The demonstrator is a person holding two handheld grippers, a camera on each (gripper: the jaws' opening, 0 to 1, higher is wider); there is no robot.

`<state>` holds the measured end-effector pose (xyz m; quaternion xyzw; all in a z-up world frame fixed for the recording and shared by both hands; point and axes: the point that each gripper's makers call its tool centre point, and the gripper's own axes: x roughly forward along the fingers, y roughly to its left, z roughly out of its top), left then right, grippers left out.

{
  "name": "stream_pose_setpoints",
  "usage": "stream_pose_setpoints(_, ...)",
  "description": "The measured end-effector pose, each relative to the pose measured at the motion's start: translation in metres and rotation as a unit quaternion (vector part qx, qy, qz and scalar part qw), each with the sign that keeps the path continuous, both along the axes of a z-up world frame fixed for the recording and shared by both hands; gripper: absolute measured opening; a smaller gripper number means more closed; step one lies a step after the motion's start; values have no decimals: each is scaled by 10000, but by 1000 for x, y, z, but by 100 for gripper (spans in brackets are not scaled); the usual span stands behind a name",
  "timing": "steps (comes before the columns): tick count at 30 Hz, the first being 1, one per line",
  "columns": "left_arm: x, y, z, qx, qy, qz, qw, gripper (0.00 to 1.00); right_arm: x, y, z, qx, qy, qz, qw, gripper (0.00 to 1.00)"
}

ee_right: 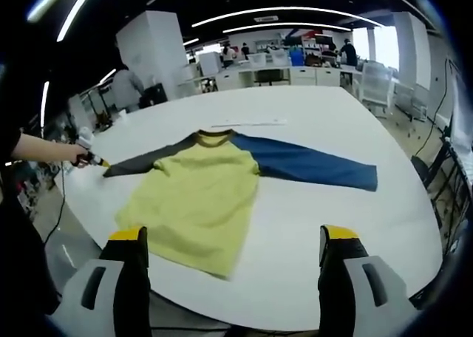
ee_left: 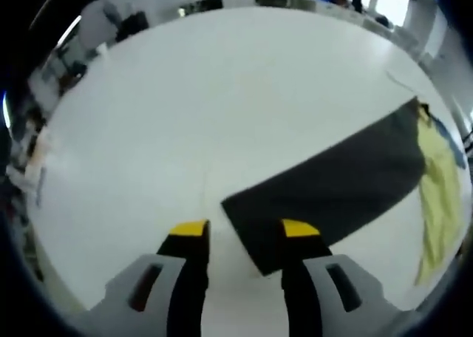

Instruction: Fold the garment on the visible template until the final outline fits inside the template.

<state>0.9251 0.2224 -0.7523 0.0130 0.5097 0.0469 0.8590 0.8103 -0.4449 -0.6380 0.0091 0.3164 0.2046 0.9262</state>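
Observation:
A long-sleeved shirt lies flat on the white table [ee_right: 310, 219]: yellow body [ee_right: 196, 196], dark grey sleeve [ee_right: 144, 162] and blue sleeve [ee_right: 310, 167] spread to either side. Low at the near table edge, my right gripper [ee_right: 234, 237] stands wide open in front of the yellow hem, holding nothing. In the left gripper view the dark grey sleeve [ee_left: 332, 185] runs to the right toward the yellow body [ee_left: 437, 196]. My left gripper [ee_left: 244, 230] is open over the sleeve's cuff end, its right jaw above the cloth. A person's hand holds the left gripper [ee_right: 98, 161] at that cuff.
A thin pale strip [ee_right: 247, 123] lies on the table beyond the collar. Desks, chairs [ee_right: 373, 86] and people stand at the back of the room. The table's edge runs close under my right gripper, and bare tabletop [ee_left: 185, 108] stretches left of the sleeve.

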Motion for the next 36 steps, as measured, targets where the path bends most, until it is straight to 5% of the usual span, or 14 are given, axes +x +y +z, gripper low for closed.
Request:
stream_pose_setpoints(16, -6, -47, 49, 116, -517, -762, 9957, 48, -4, -10, 15, 117, -252, 77, 9996, 95)
stream_pose_setpoints(36, -54, -152, 132, -300, -1379, -1476, 9789, 57, -5, -26, 30, 148, -514, 275, 9982, 95)
